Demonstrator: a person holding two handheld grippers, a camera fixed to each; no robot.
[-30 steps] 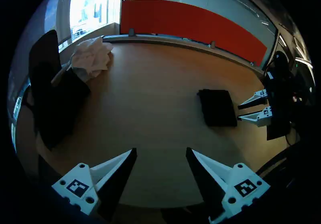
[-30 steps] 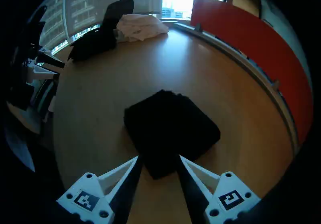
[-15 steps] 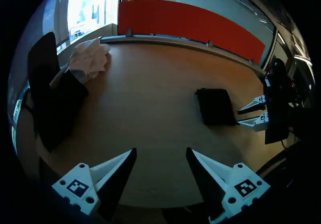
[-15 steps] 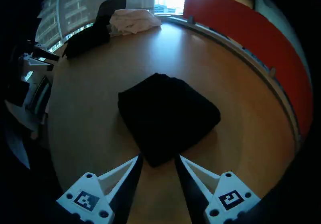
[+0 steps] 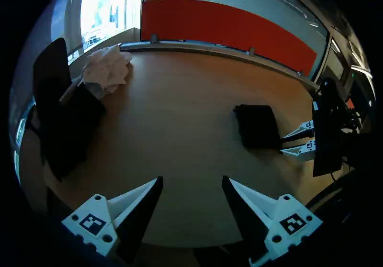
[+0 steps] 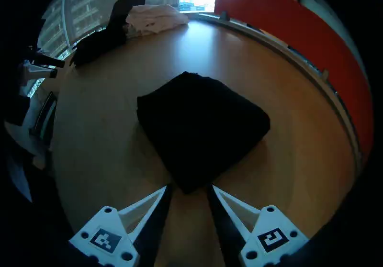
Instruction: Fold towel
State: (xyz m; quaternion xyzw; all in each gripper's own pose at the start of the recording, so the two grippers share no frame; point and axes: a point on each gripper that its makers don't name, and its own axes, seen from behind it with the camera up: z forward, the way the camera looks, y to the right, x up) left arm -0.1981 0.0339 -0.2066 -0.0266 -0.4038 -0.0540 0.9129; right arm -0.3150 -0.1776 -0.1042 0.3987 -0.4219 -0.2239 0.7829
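The right hand-held gripper (image 6: 187, 193) has its fingers narrowly parted and grips nothing. The near corner of the black towel (image 6: 201, 128) lies right at its tips, not pinched as far as I can tell. The left hand-held gripper (image 5: 191, 183) is wide open and empty over the bare tabletop (image 5: 182, 104), with the towel well ahead to its right. The towel already lies as a thick, compact rectangle, so the folding looks largely done. At most a last fold or some squaring up seems left. A crumpled white cloth (image 6: 153, 18) lies far beyond.

Black towel (image 6: 201, 123), orange-brown table (image 5: 177, 94), red wall panel (image 5: 225, 25), off-white cloth heap (image 5: 106, 68), black chair (image 5: 50, 71).
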